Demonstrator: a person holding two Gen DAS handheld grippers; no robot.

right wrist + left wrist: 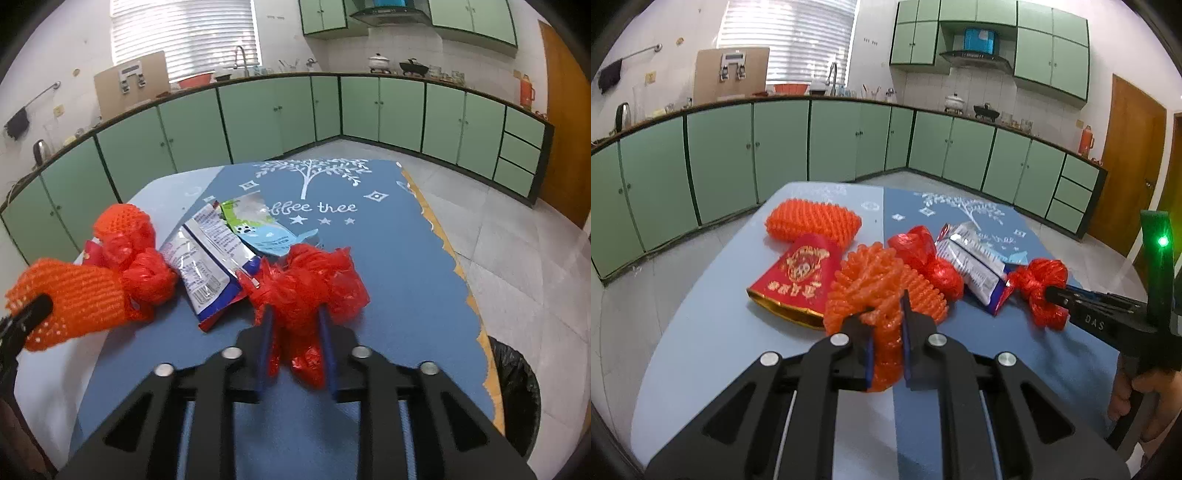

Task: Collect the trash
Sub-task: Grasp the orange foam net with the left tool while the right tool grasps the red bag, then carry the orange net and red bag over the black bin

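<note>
Trash lies in a heap on the blue table (713, 332) straight ahead of your left claw (886, 314). In the left wrist view, that claw has its jaws narrowed onto an orange foam net (882, 295), which runs back between the blue pads. Just beyond and left of the claw sits a red envelope (798, 280), and a second orange net (812, 221) lies farther off behind it. Ahead and to the right are a knotted red plastic bag (923, 258) and a silver wrapper (975, 266). Far right, your right claw (1052, 293) pinches another red plastic bundle (1041, 291).

In the right wrist view, your right claw (295, 314) is clamped on that red plastic bundle (306, 284), which bulges beyond the fingertips. The silver wrapper (203, 266) lies just ahead-left, a blue-green packet (258, 225) beyond it. Far left, your left claw (33, 314) holds the orange foam net (74, 295). Low right of the claw stands a black-lined bin (517, 387).
</note>
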